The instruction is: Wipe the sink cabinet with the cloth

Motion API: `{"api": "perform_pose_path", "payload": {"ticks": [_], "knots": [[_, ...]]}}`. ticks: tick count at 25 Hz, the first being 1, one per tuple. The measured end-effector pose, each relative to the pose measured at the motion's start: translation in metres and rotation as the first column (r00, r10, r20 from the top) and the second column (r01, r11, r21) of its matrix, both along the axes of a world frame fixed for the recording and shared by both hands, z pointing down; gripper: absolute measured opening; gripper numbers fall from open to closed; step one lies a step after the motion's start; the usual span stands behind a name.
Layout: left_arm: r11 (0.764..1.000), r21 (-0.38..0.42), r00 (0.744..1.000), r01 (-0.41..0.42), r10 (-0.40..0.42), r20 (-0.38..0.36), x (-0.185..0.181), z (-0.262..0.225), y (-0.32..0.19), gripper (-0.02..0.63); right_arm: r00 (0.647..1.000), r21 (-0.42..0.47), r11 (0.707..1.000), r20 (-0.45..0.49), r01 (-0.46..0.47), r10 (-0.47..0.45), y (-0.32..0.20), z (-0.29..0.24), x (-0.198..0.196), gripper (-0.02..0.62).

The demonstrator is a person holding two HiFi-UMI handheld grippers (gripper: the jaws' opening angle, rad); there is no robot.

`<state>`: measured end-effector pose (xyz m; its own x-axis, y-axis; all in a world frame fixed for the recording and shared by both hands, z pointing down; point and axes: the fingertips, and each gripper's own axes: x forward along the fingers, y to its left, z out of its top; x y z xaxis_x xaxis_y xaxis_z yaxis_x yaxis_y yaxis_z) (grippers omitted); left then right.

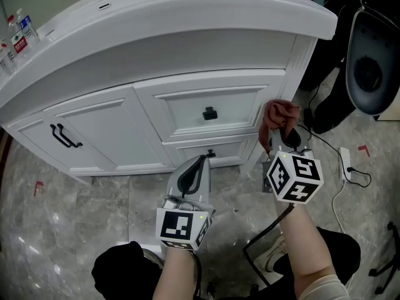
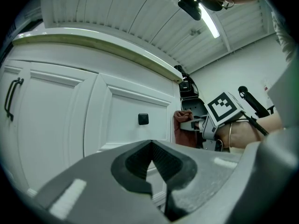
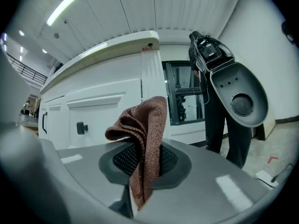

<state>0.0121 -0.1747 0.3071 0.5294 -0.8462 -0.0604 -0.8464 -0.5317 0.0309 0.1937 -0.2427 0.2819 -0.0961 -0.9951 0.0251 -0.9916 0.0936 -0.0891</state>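
The white sink cabinet [image 1: 125, 114] stands ahead, with two drawers on the right and a door on the left. A reddish-brown cloth [image 1: 278, 119] is pinched in my right gripper [image 1: 286, 144], held just off the cabinet's right front corner post. In the right gripper view the cloth [image 3: 142, 139] hangs folded between the jaws. My left gripper [image 1: 199, 162] is shut with nothing in it, low in front of the lower drawer; its jaws meet in the left gripper view [image 2: 152, 164], where the cloth [image 2: 183, 129] shows at right.
Black square knobs [image 1: 210, 113] sit on the drawers, and black bar handles [image 1: 62, 136] on the left door. A dark chair [image 1: 372, 67] and cables [image 1: 350, 167] lie to the right on the marble floor. Bottles [image 1: 19, 33] stand at the countertop's left end.
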Motion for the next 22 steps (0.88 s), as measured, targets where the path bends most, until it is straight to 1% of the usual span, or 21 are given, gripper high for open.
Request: {"api": "perform_pose_path", "payload": {"ticks": [2,5,9,12,14,19,22], "knots": [[1.0,0.002,1.0,0.014,-0.014,0.006,-0.009,0.0,0.0,0.0,1.0,0.016,1.0,0.011,0.009,-0.009,0.006,0.003,-0.011,0.08],[0.998,-0.014,0.998,0.069,-0.069,-0.001,-0.03,0.003,-0.001,0.0,0.994,0.013,0.994,0.013,0.108,-0.108,0.014,0.014,-0.057,0.078],[0.99,-0.026,0.99,0.14,-0.141,-0.012,-0.067,0.005,-0.002,0.0,0.968,-0.025,0.968,0.035,0.251,-0.25,0.016,0.037,-0.137,0.08],[0.981,0.013,0.981,0.193,-0.193,0.024,-0.092,-0.001,0.003,0.0,0.943,-0.043,0.943,0.045,0.331,-0.329,0.015,0.048,-0.191,0.08],[0.976,0.025,0.976,0.216,-0.217,0.035,-0.106,-0.004,0.005,0.0,0.929,-0.047,0.928,0.048,0.369,-0.367,0.012,0.05,-0.218,0.078],[0.967,0.003,0.966,0.255,-0.255,-0.036,-0.14,-0.001,0.005,0.0,0.895,-0.062,0.895,0.088,0.443,-0.437,0.003,0.053,-0.264,0.078],[0.964,-0.013,0.963,0.266,-0.266,-0.05,-0.148,0.003,0.002,0.0,0.886,-0.078,0.885,0.103,0.46,-0.451,-0.003,0.055,-0.275,0.078]]}}
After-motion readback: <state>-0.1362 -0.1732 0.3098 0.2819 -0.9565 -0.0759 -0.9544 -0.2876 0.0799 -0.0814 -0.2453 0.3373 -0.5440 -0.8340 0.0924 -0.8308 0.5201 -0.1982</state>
